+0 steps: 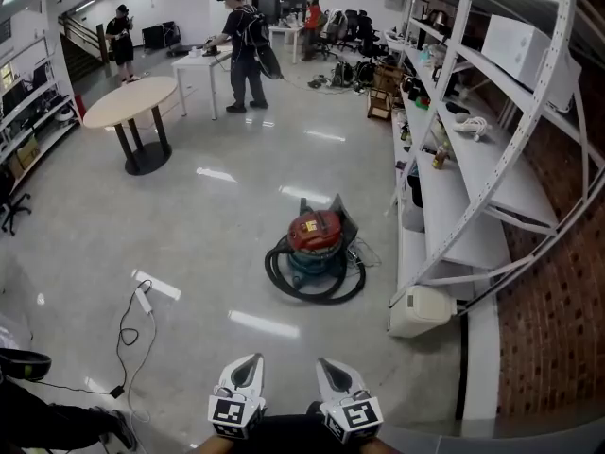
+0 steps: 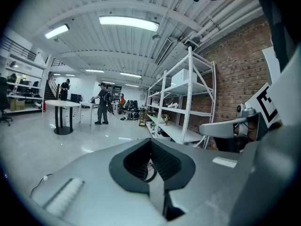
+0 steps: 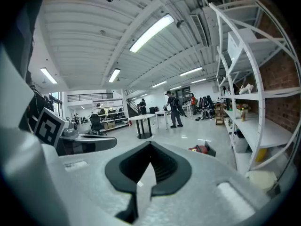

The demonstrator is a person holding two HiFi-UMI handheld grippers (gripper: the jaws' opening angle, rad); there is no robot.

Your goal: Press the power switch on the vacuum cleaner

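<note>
The vacuum cleaner (image 1: 317, 237) stands on the glossy floor in the middle of the head view, a red-topped drum on a teal body with a black hose coiled around its base. No switch detail shows at this distance. My left gripper (image 1: 250, 365) and right gripper (image 1: 330, 368) sit side by side at the bottom edge, well short of the vacuum, both shut and empty. In the right gripper view the vacuum's red top (image 3: 201, 149) shows small beyond the right gripper (image 3: 150, 148). In the left gripper view a bit of its black hose (image 2: 150, 172) shows behind the left gripper (image 2: 151, 143).
White shelving (image 1: 473, 149) runs along the brick wall on the right, with a white canister (image 1: 419, 310) on the floor at its foot. A power strip and black cable (image 1: 143, 300) lie at left. A round table (image 1: 130, 102) and people (image 1: 246, 50) are far back.
</note>
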